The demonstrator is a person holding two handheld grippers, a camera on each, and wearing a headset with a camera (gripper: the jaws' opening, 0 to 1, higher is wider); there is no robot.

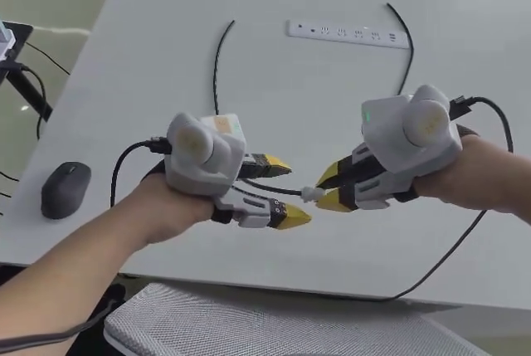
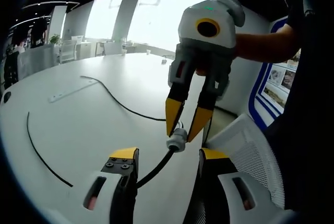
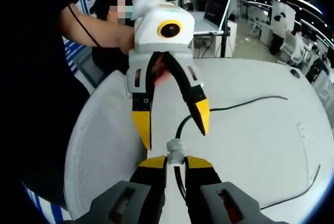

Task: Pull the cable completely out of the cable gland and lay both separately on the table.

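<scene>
A small white cable gland (image 1: 309,194) sits on the end of a thin black cable (image 1: 265,186), held in the air over the table's near edge. My right gripper (image 1: 319,192) is shut on the gland (image 3: 175,151), whose tip pokes out past the yellow pads. My left gripper (image 1: 296,193) faces it with its jaws open. The cable (image 2: 154,169) runs between those jaws, close beside one finger (image 2: 123,156), untouched as far as I can see. In the left gripper view the right gripper (image 2: 181,132) pinches the gland (image 2: 176,143) from above. In the right gripper view the cable (image 3: 235,106) trails onto the white table.
On the white table (image 1: 332,107) lie a white power strip (image 1: 348,32) at the far side, a loose black cable (image 1: 217,65) and another black lead (image 1: 408,49). A dark mouse (image 1: 66,188) rests at the left edge. A grey mesh chair (image 1: 249,323) stands under the grippers.
</scene>
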